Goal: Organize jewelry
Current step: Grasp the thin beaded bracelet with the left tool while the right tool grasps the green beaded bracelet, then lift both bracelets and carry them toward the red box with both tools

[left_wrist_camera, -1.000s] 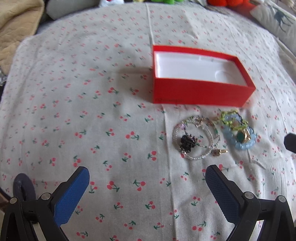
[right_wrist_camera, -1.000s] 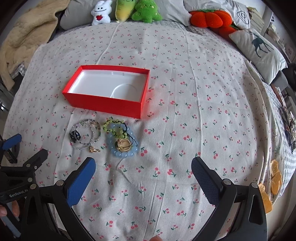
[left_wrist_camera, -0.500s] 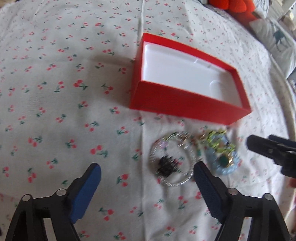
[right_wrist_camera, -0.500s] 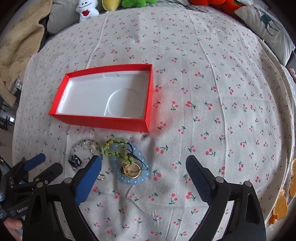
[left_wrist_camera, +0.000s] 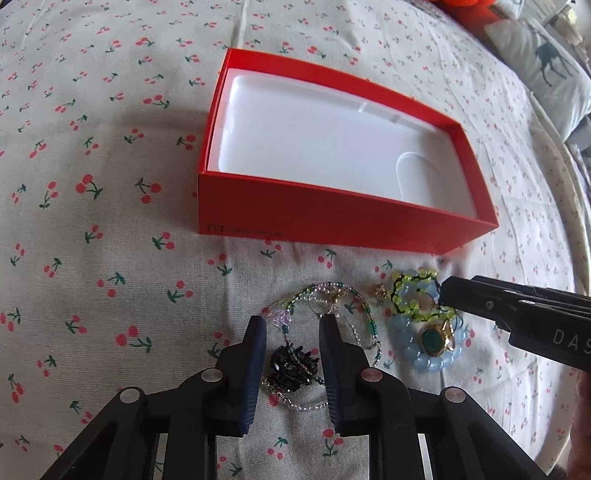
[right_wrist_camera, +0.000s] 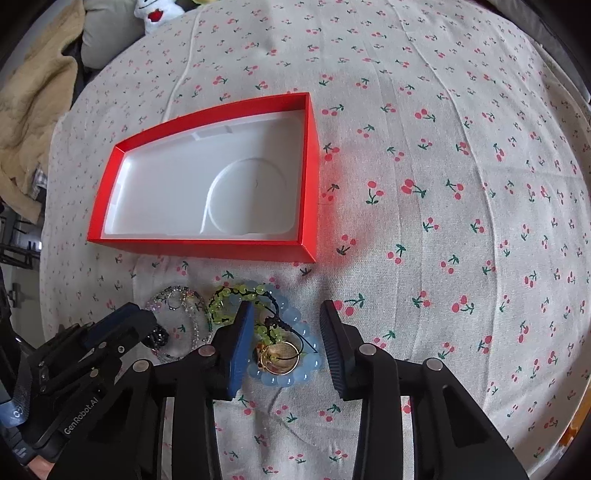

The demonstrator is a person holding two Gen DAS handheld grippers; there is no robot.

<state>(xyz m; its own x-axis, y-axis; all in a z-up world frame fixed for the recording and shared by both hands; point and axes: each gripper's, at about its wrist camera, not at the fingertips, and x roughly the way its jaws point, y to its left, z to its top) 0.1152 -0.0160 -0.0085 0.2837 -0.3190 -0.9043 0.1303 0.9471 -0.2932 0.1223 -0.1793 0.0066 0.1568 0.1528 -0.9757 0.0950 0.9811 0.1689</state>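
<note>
An open red box with a white liner lies on the cherry-print cloth; it also shows in the right wrist view. Just in front of it lies a pile of jewelry. My left gripper is half closed around a black beaded piece on a clear beaded strand, not gripping. My right gripper is half closed around the pale blue bead bracelet, the gold ring and the yellow-green bracelet. The blue bracelet also shows in the left wrist view.
The cherry-print cloth covers a bed. A beige blanket and a white plush toy lie at the far left. A deer-print pillow and an orange plush lie at the far right.
Both grippers moved forward and down to the jewelry pile and narrowed their jaws from wide open to half closed around the pieces.
</note>
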